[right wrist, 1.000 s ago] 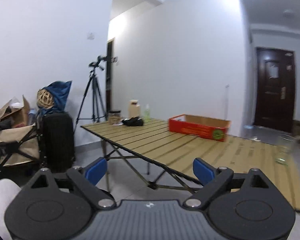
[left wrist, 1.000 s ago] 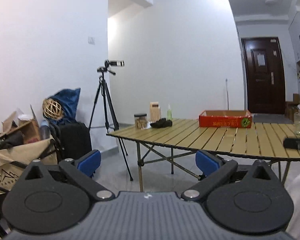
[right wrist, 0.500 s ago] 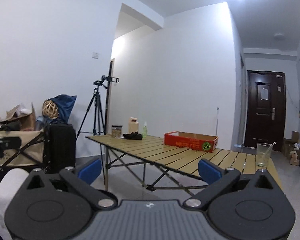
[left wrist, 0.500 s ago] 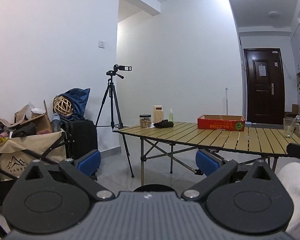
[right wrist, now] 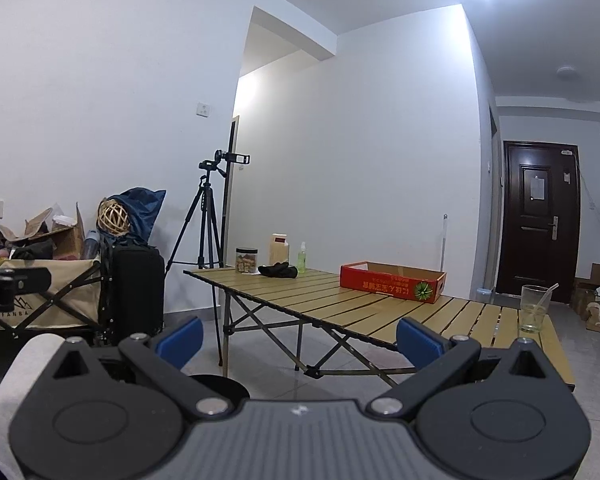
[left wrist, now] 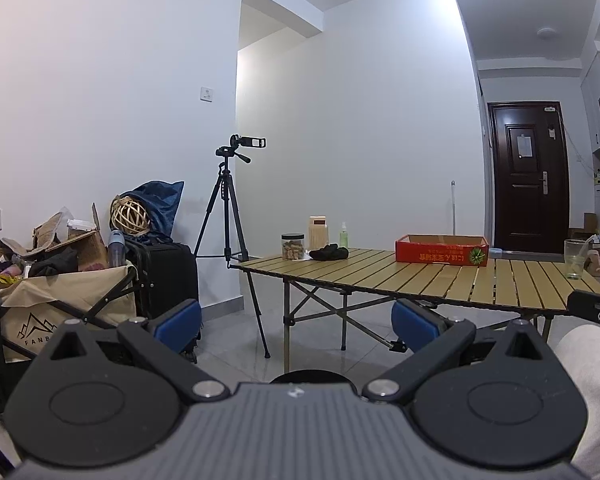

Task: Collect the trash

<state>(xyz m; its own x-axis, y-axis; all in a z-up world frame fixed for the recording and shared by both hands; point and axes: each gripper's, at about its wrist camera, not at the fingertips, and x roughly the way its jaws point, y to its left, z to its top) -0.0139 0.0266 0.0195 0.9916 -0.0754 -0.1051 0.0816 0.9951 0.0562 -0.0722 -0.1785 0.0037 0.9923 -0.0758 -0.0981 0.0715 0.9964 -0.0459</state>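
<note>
The slatted wooden folding table (left wrist: 440, 280) stands ahead of both pairs of jaws, apart from them; on it, beyond the right-hand jaw of each, lies the shallow red cardboard box (right wrist: 392, 282), with a black crumpled item (left wrist: 331, 253) at the far corner, ahead between the jaws; which of these is trash cannot be told; the left gripper (left wrist: 296, 322) and right gripper (right wrist: 298, 338) both have their blue-padded jaws spread wide, holding nothing; a clear glass cup (right wrist: 535, 308) stands past the right gripper's right jaw; a black round bin rim (right wrist: 220, 388) shows low between the jaws; a tripod (left wrist: 230, 220) stands by the white wall.
</note>
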